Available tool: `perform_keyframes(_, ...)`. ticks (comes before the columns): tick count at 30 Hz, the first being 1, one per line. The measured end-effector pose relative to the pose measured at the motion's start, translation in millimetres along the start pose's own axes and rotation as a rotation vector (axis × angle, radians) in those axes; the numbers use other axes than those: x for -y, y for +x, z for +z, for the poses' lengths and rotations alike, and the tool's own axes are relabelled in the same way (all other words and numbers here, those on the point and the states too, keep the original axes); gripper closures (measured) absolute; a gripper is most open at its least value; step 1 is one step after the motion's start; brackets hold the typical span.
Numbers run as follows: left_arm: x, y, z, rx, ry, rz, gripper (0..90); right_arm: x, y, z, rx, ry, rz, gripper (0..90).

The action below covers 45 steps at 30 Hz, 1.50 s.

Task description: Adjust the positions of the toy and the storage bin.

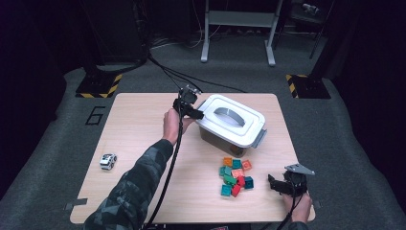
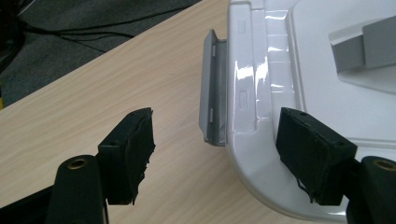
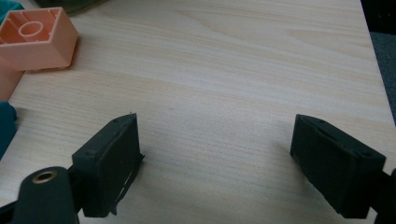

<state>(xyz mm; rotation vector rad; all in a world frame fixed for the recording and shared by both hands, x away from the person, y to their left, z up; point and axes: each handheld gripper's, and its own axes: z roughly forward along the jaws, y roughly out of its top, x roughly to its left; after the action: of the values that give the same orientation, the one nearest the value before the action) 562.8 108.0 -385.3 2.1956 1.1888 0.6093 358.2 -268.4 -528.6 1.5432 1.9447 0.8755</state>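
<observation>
A lidded storage box with a white lid [image 1: 231, 119] and grey handle stands mid-table, a grey latch [image 1: 259, 139] at its right end. My left gripper [image 1: 198, 115] is at the box's left end, open. In the left gripper view its jaws straddle the grey side latch [image 2: 214, 88] and the corner of the white lid [image 2: 266, 84], nothing clamped. A heap of toy bricks [image 1: 235, 176] in orange, green, red and teal lies in front of the box. My right gripper [image 1: 274, 183] rests low near the table's front right, open over bare wood, with a peach brick [image 3: 36, 39] at its upper left.
A small white toy car [image 1: 108, 161] sits at the table's left. The wooden table [image 1: 139, 143] stands on grey carpet with cables and stand bases behind. A painted 6 marks the floor at the left.
</observation>
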Motion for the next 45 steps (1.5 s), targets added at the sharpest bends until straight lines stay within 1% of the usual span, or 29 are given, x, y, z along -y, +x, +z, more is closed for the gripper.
perform_keyframes(3, 0.1, 0.1, -1.3, -0.012, 0.009, 0.007, 28.3, 0.0, 0.0, 0.0, 0.0, 0.0, 0.0, 15.2)
perform_keyframes(5, 0.7, 1.7, -1.8, -0.012, 0.017, -0.004, 28.4, 0.1, 0.3, -0.2, 0.001, 0.0, 0.001, 15.2)
perform_keyframes(9, 0.4, 2.5, -0.7, -0.008, 0.003, -0.002, 28.3, 0.1, 0.1, -0.1, 0.001, 0.0, 0.0, 15.2)
perform_keyframes(11, 0.7, 3.0, -0.2, 0.006, -0.008, -0.009, 29.0, 0.0, -0.5, -0.1, -0.006, 0.0, 0.003, 15.3)
perform_keyframes(14, 1.0, 4.7, 0.0, 0.019, -0.008, -0.013, 29.9, -0.4, -1.1, -0.3, -0.012, 0.002, 0.002, 14.9)
perform_keyframes(15, 1.1, 5.4, 0.3, 0.024, -0.01, -0.015, 30.5, -1.3, -1.9, -0.9, -0.018, 0.009, 0.02, 14.9)
perform_keyframes(16, 1.3, 6.1, 0.2, 0.029, -0.01, -0.013, 31.0, -4.9, -7.2, -1.6, -0.056, 0.012, 0.063, 15.1)
perform_keyframes(18, 1.5, 6.2, 0.6, 0.034, -0.016, -0.014, 31.8, -16.0, -10.2, -6.0, -0.069, -0.004, 0.099, 15.5)
perform_keyframes(19, 1.4, 6.4, 0.6, 0.036, -0.015, -0.016, 31.8, -25.0, -8.4, -10.9, -0.091, -0.03, 0.133, 16.6)
perform_keyframes(20, 1.6, 6.6, 1.0, 0.039, -0.018, -0.02, 31.8, -36.3, -6.3, -16.8, -0.1, -0.051, 0.14, 17.3)
perform_keyframes(21, 1.8, 6.5, 1.3, 0.041, -0.021, -0.024, 32.0, -49.1, -3.9, -22.2, -0.125, -0.069, 0.148, 18.2)
perform_keyframes(22, 2.0, 6.4, 1.7, 0.042, -0.024, -0.03, 32.0, -62.2, -1.1, -27.3, -0.138, -0.084, 0.16, 19.4)
perform_keyframes(23, 2.0, 6.4, 1.7, 0.042, -0.024, -0.03, 32.0, -62.2, -1.1, -27.3, -0.138, -0.084, 0.16, 19.4)
perform_keyframes(24, 2.0, 6.0, 2.0, 0.043, -0.027, -0.034, 32.0, -75.6, 1.7, -31.0, -0.148, -0.093, 0.169, 20.5)
perform_keyframes(25, 2.0, 5.6, 2.2, 0.043, -0.029, -0.033, 32.2, -100.2, 6.1, -34.4, -0.195, -0.11, 0.188, 22.8)
perform_keyframes(26, 1.8, 4.7, 2.1, 0.039, -0.029, -0.031, 32.2, -100.2, 6.1, -34.4, -0.195, -0.11, 0.188, 22.8)
perform_keyframes(27, 1.5, 3.7, 2.3, 0.041, -0.032, -0.031, 32.4, -124.3, 13.2, -33.1, -0.231, -0.115, 0.2, 24.7)
perform_keyframes(29, 1.3, 2.9, 2.7, 0.038, -0.037, -0.027, 32.4, -139.3, 20.0, -28.6, -0.222, -0.095, 0.203, 26.6)
perform_keyframes(30, 1.3, 2.8, 3.1, 0.042, -0.04, -0.03, 32.4, -146.1, 23.6, -24.7, -0.237, -0.079, 0.204, 27.8)
perform_keyframes(31, 1.3, 2.8, 3.1, 0.042, -0.04, -0.03, 32.4, -146.1, 23.6, -24.7, -0.237, -0.079, 0.204, 27.8)
perform_keyframes(32, 1.3, 2.6, 3.2, 0.042, -0.04, -0.03, 32.4, -156.6, 31.5, -17.0, -0.222, -0.042, 0.208, 30.6)
perform_keyframes(33, 1.3, 2.4, 3.2, 0.043, -0.041, -0.029, 32.6, -160.1, 34.1, -13.1, -0.233, -0.031, 0.212, 31.5)
perform_keyframes(35, 1.4, 2.5, 3.1, 0.046, -0.04, -0.03, 32.8, -163.1, 37.0, -9.8, -0.236, -0.018, 0.221, 33.2)
perform_keyframes(36, 1.5, 2.7, 3.0, 0.05, -0.039, -0.029, 33.2, -168.0, 42.5, -3.2, -0.225, 0.022, 0.22, 35.9)
perform_keyframes(37, 1.7, 3.2, 2.9, 0.059, -0.038, -0.032, 33.3, -169.6, 44.9, -0.1, -0.211, 0.032, 0.212, 36.0)
perform_keyframes(40, 2.3, 3.5, 2.6, 0.069, -0.039, -0.031, 34.1, -173.0, 47.3, 3.3, -0.207, 0.035, 0.224, 37.7)
perform_keyframes(42, 2.2, 4.1, 1.9, 0.081, -0.033, -0.023, 36.2, -177.9, 49.5, 7.5, -0.147, 0.04, 0.198, 37.4)
perform_keyframes(44, 3.2, 4.2, 1.6, 0.091, -0.04, -0.018, 36.6, -179.4, 48.9, 8.8, -0.145, 0.05, 0.208, 37.6)
perform_keyframes(45, 3.6, 5.1, 0.9, 0.101, -0.032, -0.018, 38.2, -181.5, 48.4, 11.6, -0.138, 0.064, 0.224, 37.7)
